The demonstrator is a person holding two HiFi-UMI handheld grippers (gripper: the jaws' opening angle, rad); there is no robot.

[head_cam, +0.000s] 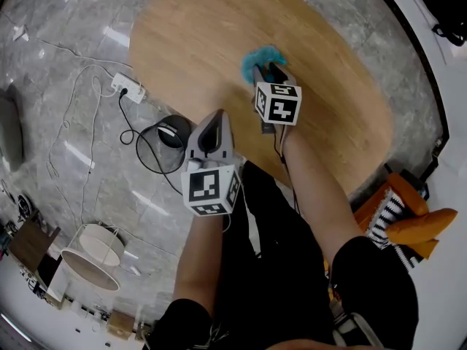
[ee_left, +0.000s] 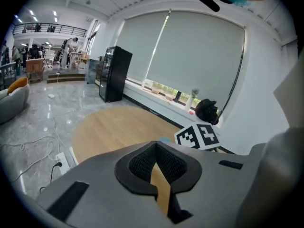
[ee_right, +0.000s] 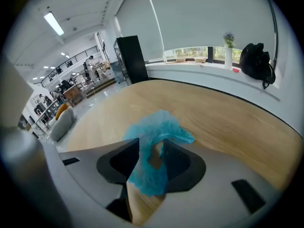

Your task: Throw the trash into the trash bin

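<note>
A crumpled piece of light blue trash (head_cam: 261, 55) lies on the oval wooden table (head_cam: 219, 28). My right gripper (head_cam: 267, 71) reaches down over it. In the right gripper view the blue trash (ee_right: 156, 129) stands between the spread jaws of the right gripper (ee_right: 151, 145), which is open; its pads do not press on it. My left gripper (head_cam: 213, 125) hangs beside the table's near edge, above the floor. Seen from its own camera, the left gripper (ee_left: 156, 147) is shut with nothing in it. A round black trash bin (head_cam: 172, 132) stands on the floor, just left of the left gripper.
A white power strip (head_cam: 128, 87) and loose cables lie on the grey floor beside the bin. An orange chair (head_cam: 416, 221) stands at the right, and round white shades (head_cam: 95, 257) at the lower left. A black backpack (ee_right: 256, 61) rests on the windowsill beyond the table.
</note>
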